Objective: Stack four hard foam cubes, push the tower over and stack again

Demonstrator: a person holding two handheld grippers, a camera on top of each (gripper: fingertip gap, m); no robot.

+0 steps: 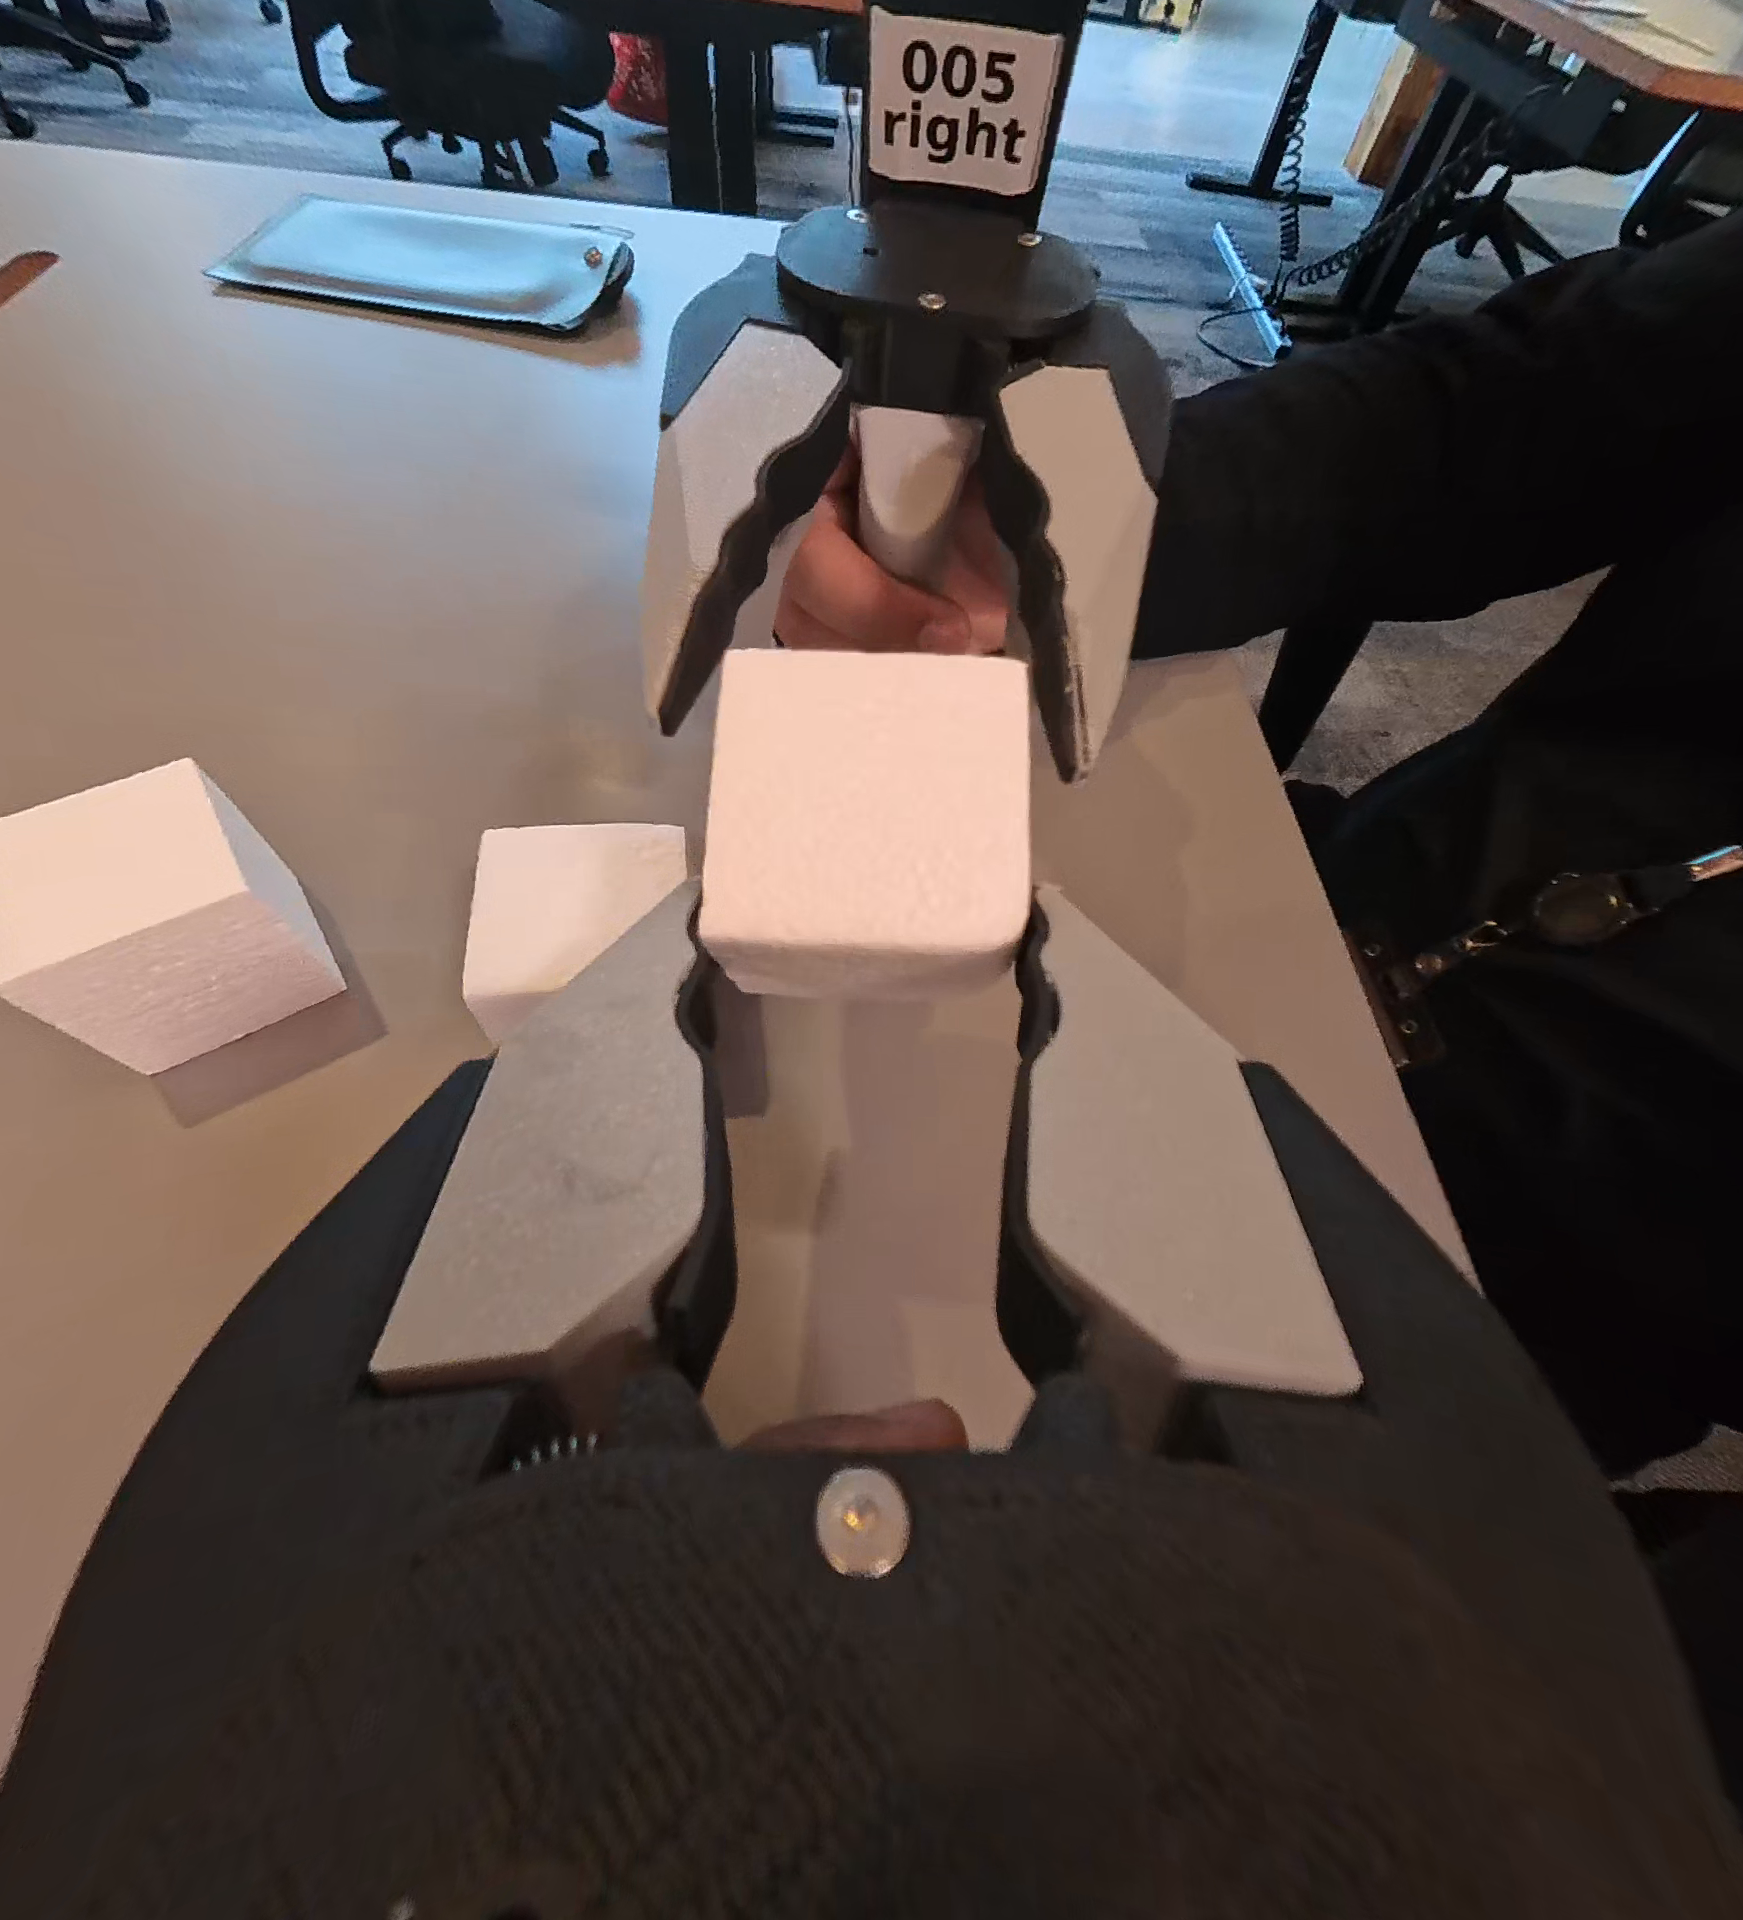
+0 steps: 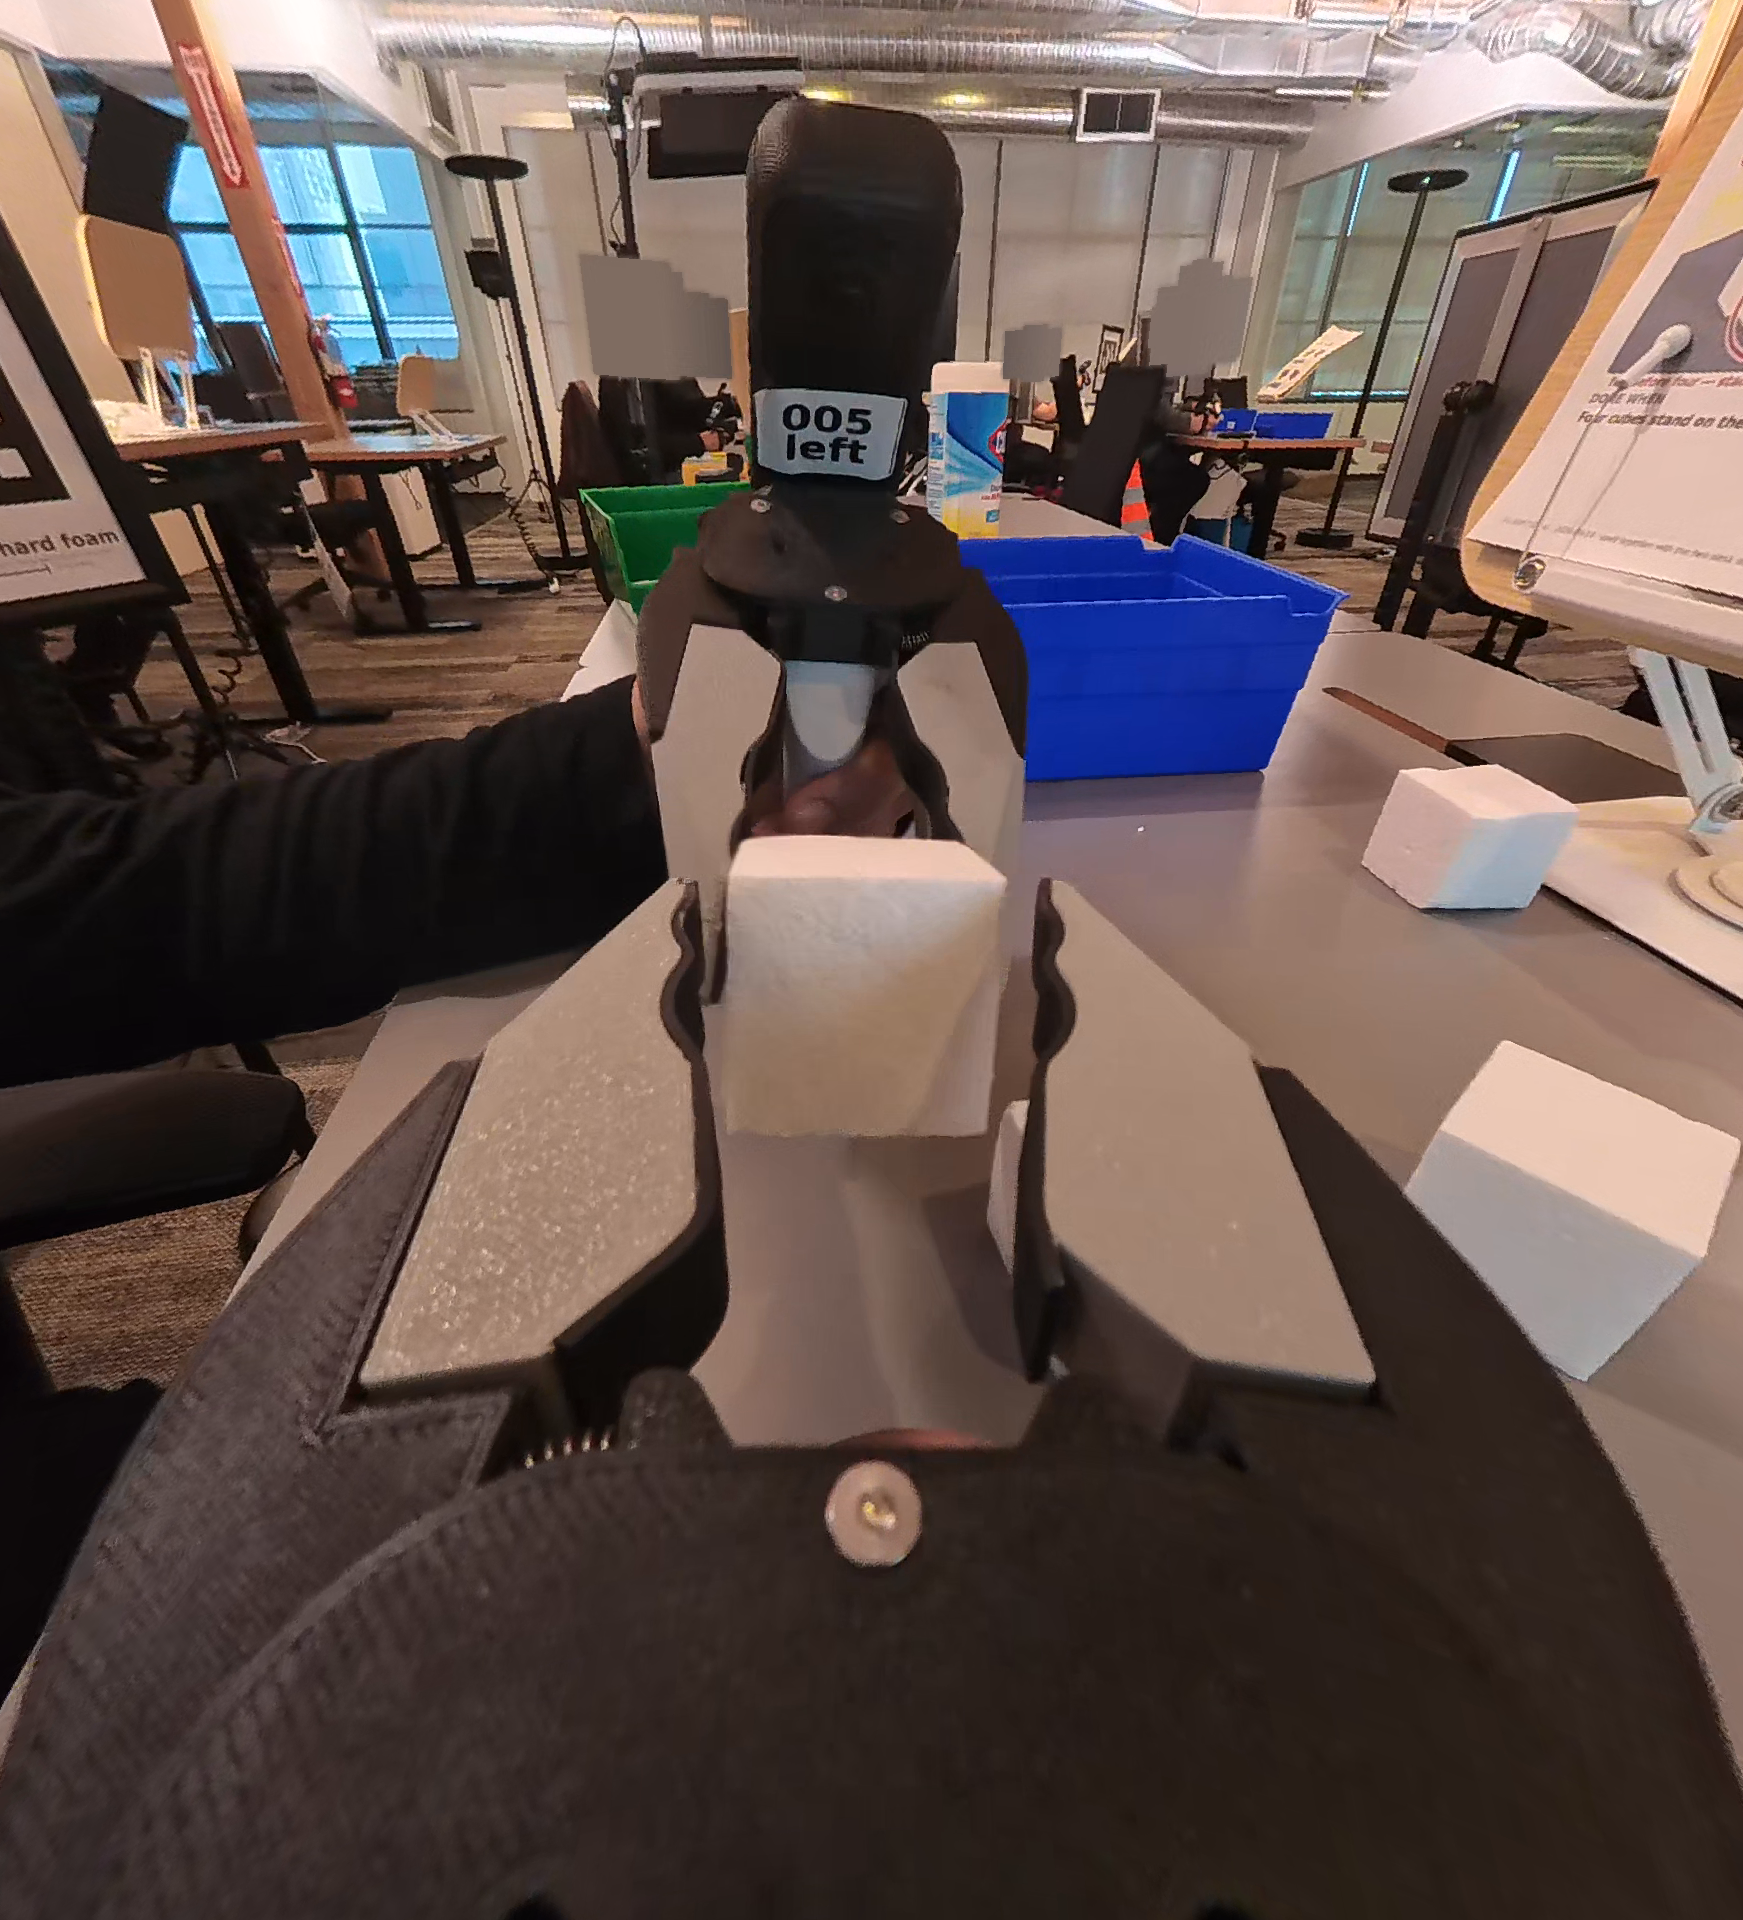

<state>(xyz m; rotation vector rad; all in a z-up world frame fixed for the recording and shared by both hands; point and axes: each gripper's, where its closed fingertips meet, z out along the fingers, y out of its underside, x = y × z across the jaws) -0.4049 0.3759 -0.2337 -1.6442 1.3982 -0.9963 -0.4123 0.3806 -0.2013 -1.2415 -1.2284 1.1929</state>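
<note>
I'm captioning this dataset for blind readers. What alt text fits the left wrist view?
A white foam cube is held off the grey table in the left gripper, with the open right gripper facing it just beyond. Two more cubes, a far one and a near one, lie to the left.

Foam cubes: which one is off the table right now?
The cube gripped by the left gripper, facing the open right gripper. The other cubes rest on the table.
</note>
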